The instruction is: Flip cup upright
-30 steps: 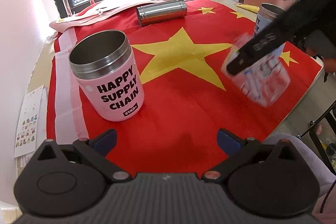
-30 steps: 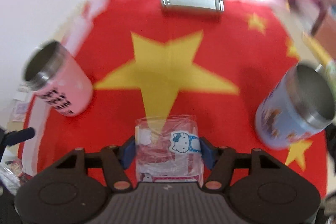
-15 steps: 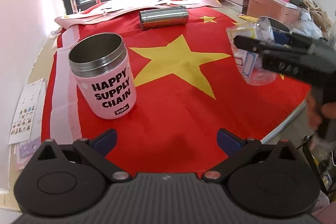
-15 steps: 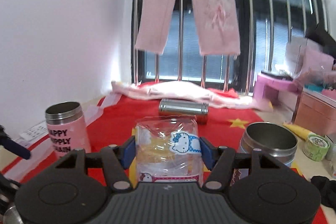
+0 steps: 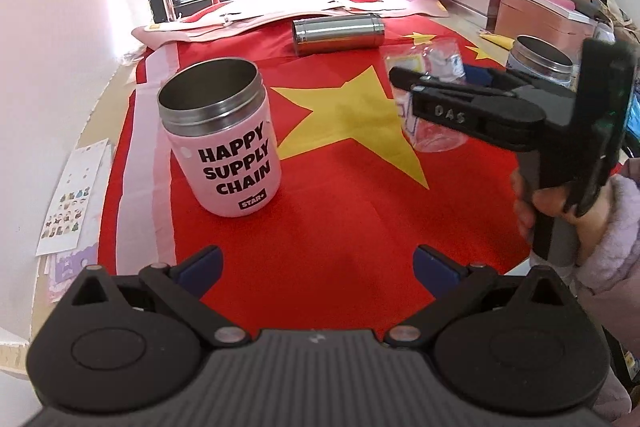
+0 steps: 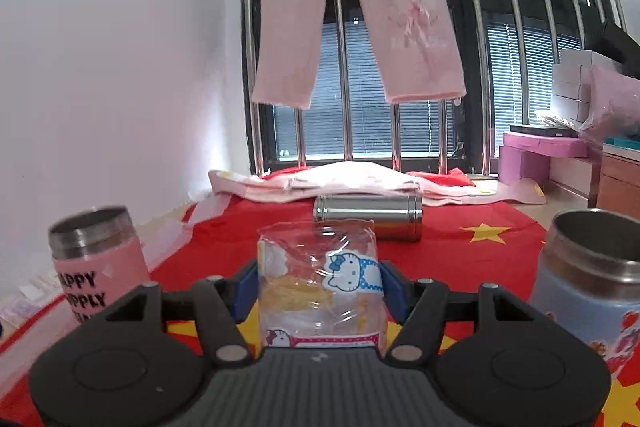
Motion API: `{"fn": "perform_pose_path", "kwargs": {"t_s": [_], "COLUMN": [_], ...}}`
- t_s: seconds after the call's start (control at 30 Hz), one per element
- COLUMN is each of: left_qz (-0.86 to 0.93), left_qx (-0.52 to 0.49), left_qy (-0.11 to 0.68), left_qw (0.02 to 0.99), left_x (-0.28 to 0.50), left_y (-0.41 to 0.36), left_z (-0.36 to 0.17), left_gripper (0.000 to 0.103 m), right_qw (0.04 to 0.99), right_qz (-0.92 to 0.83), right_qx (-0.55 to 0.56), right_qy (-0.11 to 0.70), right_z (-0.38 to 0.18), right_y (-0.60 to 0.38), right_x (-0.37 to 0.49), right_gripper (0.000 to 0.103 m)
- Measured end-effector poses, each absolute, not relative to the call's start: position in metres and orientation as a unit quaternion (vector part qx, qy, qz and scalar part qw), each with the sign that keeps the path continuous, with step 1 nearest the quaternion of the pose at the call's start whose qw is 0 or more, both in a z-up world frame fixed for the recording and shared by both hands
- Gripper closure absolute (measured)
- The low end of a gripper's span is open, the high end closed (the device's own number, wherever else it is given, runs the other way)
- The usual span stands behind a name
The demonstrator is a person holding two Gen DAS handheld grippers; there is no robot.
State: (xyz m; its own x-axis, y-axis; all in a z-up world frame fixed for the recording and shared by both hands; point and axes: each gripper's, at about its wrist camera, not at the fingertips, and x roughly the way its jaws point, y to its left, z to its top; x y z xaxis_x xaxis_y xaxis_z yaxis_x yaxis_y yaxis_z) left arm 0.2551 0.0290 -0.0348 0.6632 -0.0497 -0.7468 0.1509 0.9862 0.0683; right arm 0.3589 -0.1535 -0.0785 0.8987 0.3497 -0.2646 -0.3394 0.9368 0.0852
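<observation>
- The cup (image 6: 320, 283) sits between the right tongs' (image 6: 318, 287) fingers.
- One mug (image 6: 98, 263) stands to their left, another mug (image 6: 588, 279) to their right.
- A flask (image 6: 368, 217) lies on its side beyond the cup, all on the cloth (image 6: 460, 247).

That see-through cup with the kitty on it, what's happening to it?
A person is holding a grabbing tool in each hand. The right tool is squeezed shut on the clear kitty cup, holding it just above the red cloth, open end up. The left tool is open and holds nothing. A pink cup and a blue cup stand upright on the cloth, and a silver cup lies on its side near the window.
</observation>
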Motion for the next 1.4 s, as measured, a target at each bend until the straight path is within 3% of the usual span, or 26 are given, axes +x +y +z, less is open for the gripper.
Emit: {"fn": "perform_pose_path", "kwargs": {"t_s": [0.33,0.57,0.67,0.83,0.93,1.4], "left_qz": [-0.056,-0.055,-0.055,-0.058,-0.063,-0.056], "left_qx": [0.062,0.066,0.068,0.073,0.074,0.037], "left_qy": [0.406,0.411,0.411,0.399,0.388,0.224], "left_qw": [0.91,0.908,0.908,0.912,0.916,0.972], "left_x": [0.255,0.253,0.251,0.247,0.24,0.145], "left_y": [0.028,0.026,0.025,0.021,0.017,0.003], "left_z": [-0.037,-0.043,-0.045,-0.043,-0.041,-0.003], "left_gripper": [0.0,0.0,0.0,0.0,0.0,0.0], "right_qw": [0.973,0.973,0.973,0.976,0.977,0.979], "right_qz": [0.179,0.178,0.179,0.181,0.177,0.167], "right_qx": [0.009,0.009,0.012,0.016,0.017,0.016], "right_qy": [0.148,0.146,0.144,0.123,0.113,0.116], "right_z": [-0.089,-0.091,-0.09,-0.078,-0.067,-0.017], "right_y": [-0.157,-0.167,-0.17,-0.179,-0.187,-0.215], "right_x": [0.349,0.336,0.332,0.312,0.296,0.173], "right_gripper": [0.038,0.028,0.023,0.004,0.0,0.0]}}
